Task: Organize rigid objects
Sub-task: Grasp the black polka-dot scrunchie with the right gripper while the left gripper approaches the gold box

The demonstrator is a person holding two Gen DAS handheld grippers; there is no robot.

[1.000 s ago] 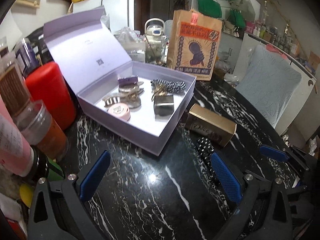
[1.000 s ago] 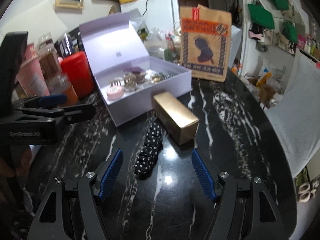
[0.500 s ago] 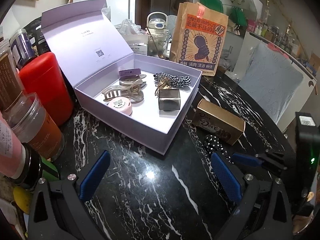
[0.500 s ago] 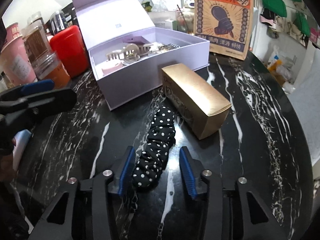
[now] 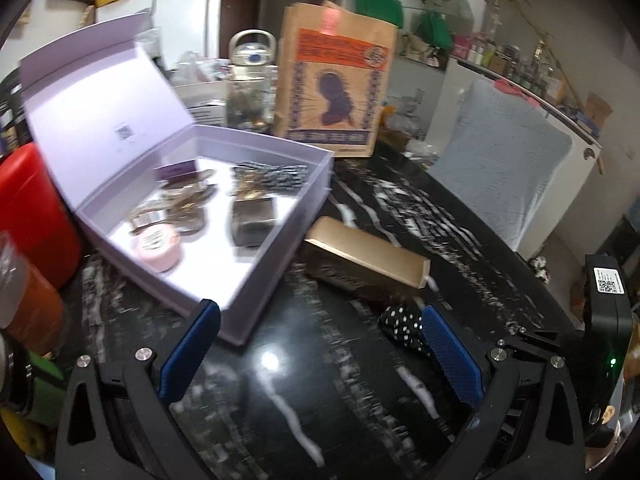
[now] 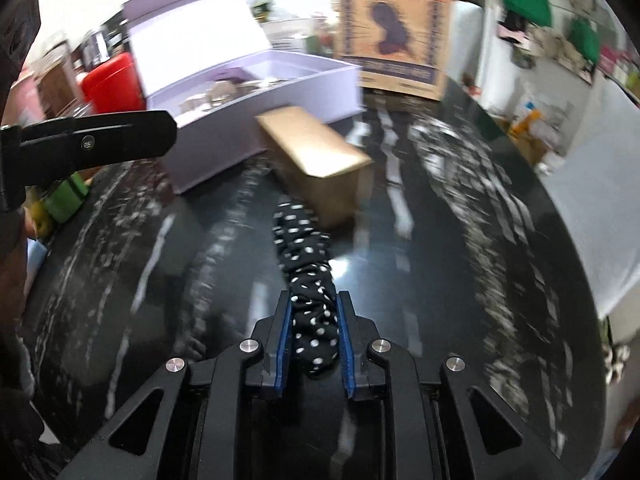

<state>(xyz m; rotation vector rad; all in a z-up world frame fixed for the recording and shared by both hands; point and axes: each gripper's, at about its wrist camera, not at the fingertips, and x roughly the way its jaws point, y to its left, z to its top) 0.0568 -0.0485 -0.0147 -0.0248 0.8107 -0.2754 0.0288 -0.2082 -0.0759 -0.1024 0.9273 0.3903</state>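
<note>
A black scrunchie with white dots point(image 6: 304, 256) lies on the black marble table, stretched toward a gold box point(image 6: 320, 152). My right gripper point(image 6: 313, 312) is down at the scrunchie's near end, its jaws closing with the blue pads pressing the fabric from both sides. My left gripper point(image 5: 320, 320) stands open over bare table with nothing between its fingers. In its view the scrunchie point(image 5: 400, 322) lies just inside the right fingertip and the gold box point(image 5: 360, 256) lies beyond it. The open lilac box point(image 5: 280, 236) at the left holds hair clips, a pink tin and a dark case.
A brown paper bag point(image 5: 336, 80) stands behind the lilac box, beside a glass jug point(image 5: 252, 76). A red canister point(image 5: 28, 208) and jars crowd the left edge. A grey cushioned chair point(image 5: 500, 168) is past the table's right rim.
My right gripper has come down over the scrunchie and its jaws have gone from wide apart to pinching it. My left gripper has shifted rightwards, so the lilac box sits further left.
</note>
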